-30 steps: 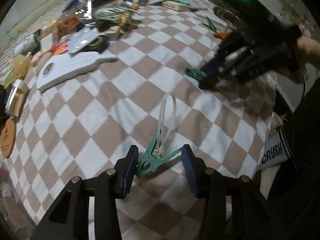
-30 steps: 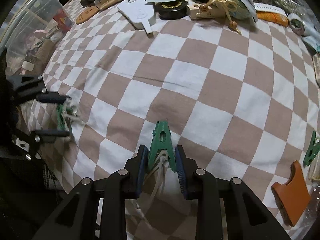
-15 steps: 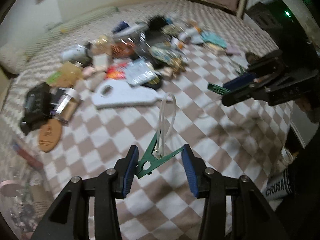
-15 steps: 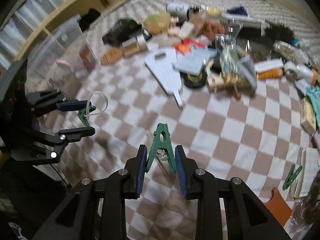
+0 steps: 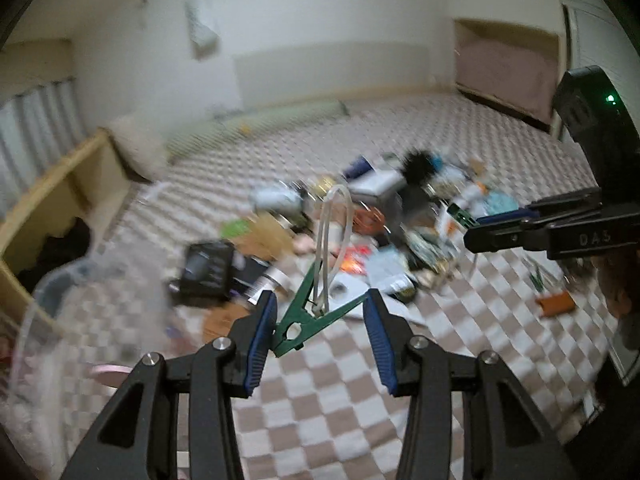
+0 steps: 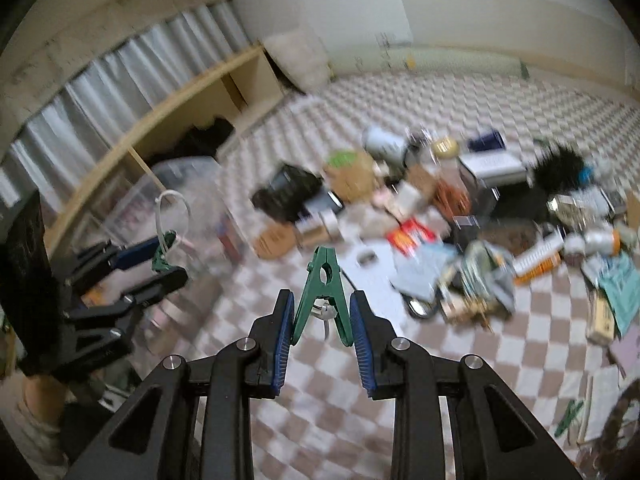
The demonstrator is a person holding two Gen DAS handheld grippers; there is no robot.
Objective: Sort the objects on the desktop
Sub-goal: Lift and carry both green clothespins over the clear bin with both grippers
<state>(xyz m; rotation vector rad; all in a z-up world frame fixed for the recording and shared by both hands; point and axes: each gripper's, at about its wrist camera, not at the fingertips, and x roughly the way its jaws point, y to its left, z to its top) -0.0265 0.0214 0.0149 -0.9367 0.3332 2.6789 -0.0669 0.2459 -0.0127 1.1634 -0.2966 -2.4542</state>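
Tongs, left [image 5: 318,326]: closed on a green clothes peg [image 5: 308,312] lying crosswise between the blue pads [image 5: 262,332]; one handle presses on each pad, and the peg's nose points to the near left. A translucent white loop [image 5: 334,236] threaded through the peg stands upward from it. Peg is clear of the surface, held in the air.

Tongs, right [image 6: 322,326]: closed on a second green peg [image 6: 324,292], handles squeezed between the pads [image 6: 284,332], nose pointing away from the camera. A pale loop hangs from it, mostly hidden. This peg is also held in the air.

Each pair of tongs shows in the other's view: the right at the right edge of the left wrist view, the left at the left edge of the right wrist view, with a hand [image 6: 40,396] beneath it.

Below: a bed covered in brown-and-white checked cloth [image 5: 320,408]. Farther off on it lies a blurred heap of mixed objects [image 6: 460,216]; a dark pouch [image 5: 206,266], a black fuzzy item [image 6: 560,168] and an orange-and-white tube [image 6: 538,260] can be made out. Another green peg [image 6: 570,414] lies on the cloth at near right. At left, a clear plastic bin [image 6: 192,208] stands beside a wooden shelf [image 6: 192,100] with curtains [image 6: 120,68] above.
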